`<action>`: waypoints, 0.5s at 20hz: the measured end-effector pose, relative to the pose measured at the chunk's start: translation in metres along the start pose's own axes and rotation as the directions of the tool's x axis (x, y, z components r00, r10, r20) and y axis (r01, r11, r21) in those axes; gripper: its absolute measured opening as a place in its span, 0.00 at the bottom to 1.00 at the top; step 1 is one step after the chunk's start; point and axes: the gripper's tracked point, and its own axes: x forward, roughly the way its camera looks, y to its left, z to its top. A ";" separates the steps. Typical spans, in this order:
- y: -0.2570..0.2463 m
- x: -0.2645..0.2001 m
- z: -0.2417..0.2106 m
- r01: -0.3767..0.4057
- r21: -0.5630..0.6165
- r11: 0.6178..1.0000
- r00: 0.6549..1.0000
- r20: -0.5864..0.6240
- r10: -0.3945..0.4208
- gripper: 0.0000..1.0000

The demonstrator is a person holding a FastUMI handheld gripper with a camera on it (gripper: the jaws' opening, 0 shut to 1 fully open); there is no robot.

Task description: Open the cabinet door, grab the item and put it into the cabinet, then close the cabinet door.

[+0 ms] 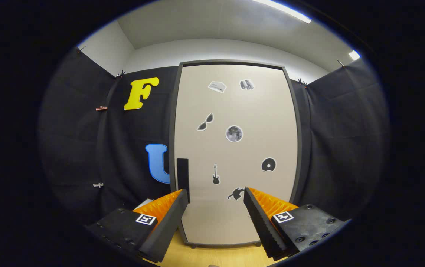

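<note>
The cabinet (pixel 234 155) stands upright on the wooden desk (pixel 227 256), straight ahead of the tongs (pixel 216 196), and its pale door (pixel 257 111) is shut. A dark vertical handle (pixel 183 178) sits at the door's left edge, low down, just above and beside the left fingertip. The tongs are spread wide and hold nothing; the door's lower part shows in the gap between the fingers. The item to be stored cannot be made out here (only a pale sliver behind the left finger, too hidden to name).

The step in hand looks like reaching for the handle. The main risk, as I judge it, is alignment: the handle lies off to the left of the gap, not between the fingers, so closing now would pinch air or scrape the flat door. Pushing forward without shifting left could jam the left fingertip against the handle's face or the cabinet frame and nudge the whole cabinet back on the desk. A shallow grip on so narrow a handle could also slip once pulling starts, and a pull that is not along the door's swing might tip or drag the cabinet instead of opening it
</note>
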 end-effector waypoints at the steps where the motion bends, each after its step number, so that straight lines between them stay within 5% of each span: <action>1: 0.006 0.006 -0.002 -0.006 0.002 1.000 1.000 -0.002 0.006 0.98; 10: 0.062 0.073 -0.031 -0.034 -0.022 0.999 0.999 -0.022 0.033 0.96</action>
